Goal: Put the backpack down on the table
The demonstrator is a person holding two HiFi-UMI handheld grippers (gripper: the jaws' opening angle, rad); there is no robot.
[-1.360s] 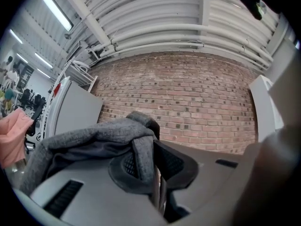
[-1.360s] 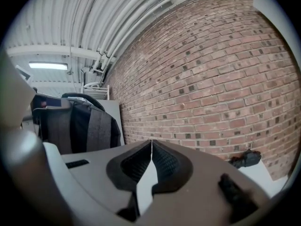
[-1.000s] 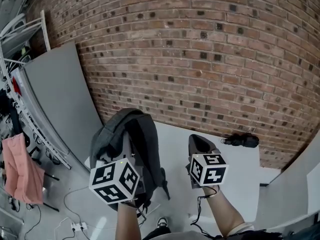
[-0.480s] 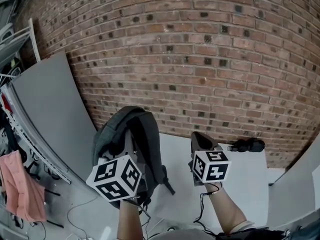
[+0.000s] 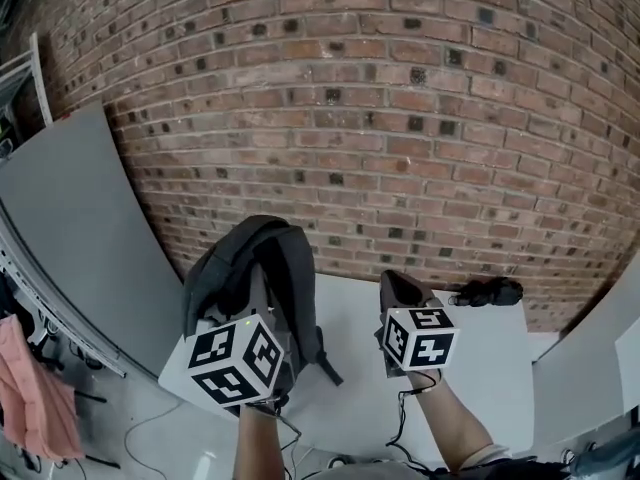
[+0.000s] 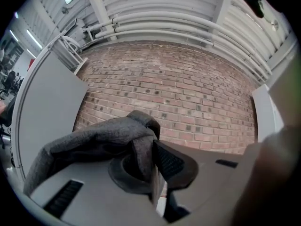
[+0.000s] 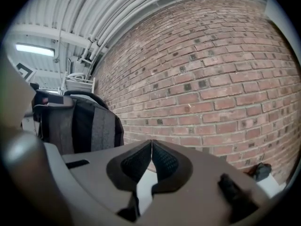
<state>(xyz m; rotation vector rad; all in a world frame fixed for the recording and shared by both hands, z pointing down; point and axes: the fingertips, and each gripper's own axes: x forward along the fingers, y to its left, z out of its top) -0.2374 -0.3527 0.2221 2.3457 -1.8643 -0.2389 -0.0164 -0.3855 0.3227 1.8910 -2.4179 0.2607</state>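
A grey backpack (image 5: 292,273) hangs upright over the left part of the white table (image 5: 480,368). My left gripper (image 6: 151,150) is shut on a grey strap (image 6: 141,149) at the backpack's top; its marker cube (image 5: 236,360) shows in front of the bag in the head view. My right gripper (image 5: 400,288) is level over the table's middle, to the right of the bag and apart from it. Its jaws (image 7: 151,155) are shut with nothing between them. The backpack (image 7: 84,126) shows at the left of the right gripper view.
A brick wall (image 5: 400,148) stands right behind the table. A small black object (image 5: 487,291) lies at the table's back right. Grey panels flank the table at left (image 5: 70,218) and right (image 5: 590,358). A pink cloth (image 5: 30,408) hangs at the far left.
Both grippers and the hanging backpack have moved toward the brick wall, so more of the table lies under them. The rack and pink cloth have slid off to the left.
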